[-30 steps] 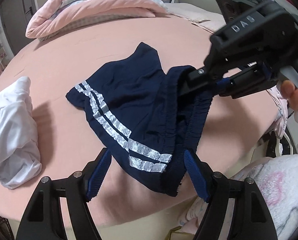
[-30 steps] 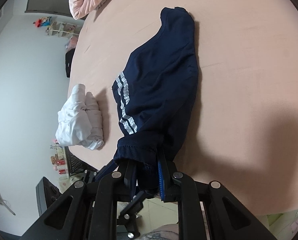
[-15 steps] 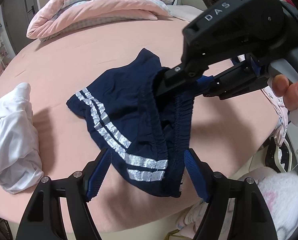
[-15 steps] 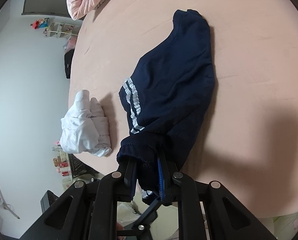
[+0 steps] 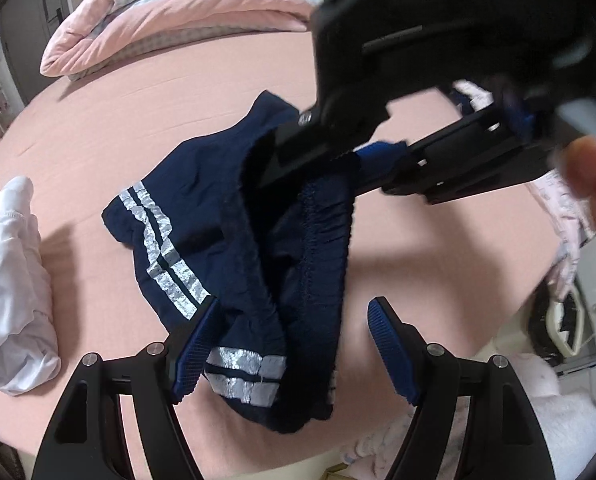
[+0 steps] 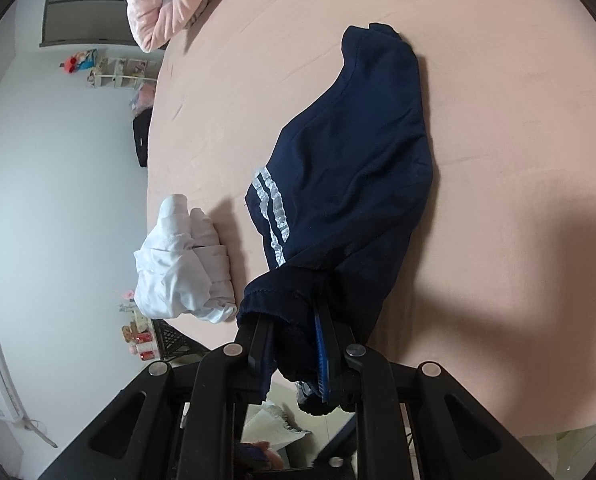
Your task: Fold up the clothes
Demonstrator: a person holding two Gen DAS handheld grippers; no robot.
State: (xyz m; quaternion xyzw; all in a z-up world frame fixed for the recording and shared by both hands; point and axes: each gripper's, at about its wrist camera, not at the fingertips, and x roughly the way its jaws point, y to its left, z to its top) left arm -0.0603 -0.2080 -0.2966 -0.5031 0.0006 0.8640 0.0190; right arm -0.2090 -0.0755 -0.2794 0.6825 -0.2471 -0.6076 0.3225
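Note:
Navy shorts point(image 5: 217, 216) with two silver stripes lie on the pink bed, partly lifted. My right gripper point(image 6: 293, 344) is shut on the elastic waistband and holds it above the bed; the shorts point(image 6: 350, 160) hang from it onto the sheet. It shows large and blurred in the left wrist view point(image 5: 338, 152). My left gripper point(image 5: 293, 340) is open, its blue pads either side of the hanging lower edge of the shorts, close to the fabric. I cannot tell if its left pad touches the cloth.
A crumpled white garment point(image 5: 9, 264) lies at the left on the pink bed sheet point(image 5: 137, 88), also in the right wrist view point(image 6: 181, 264). A folded pink quilt point(image 5: 185, 8) sits at the far end. The bed's near edge is just below my grippers.
My right gripper has lifted the waistband and carried it toward the left gripper's camera. The shorts' lower edge now sits between the left gripper's open pads.

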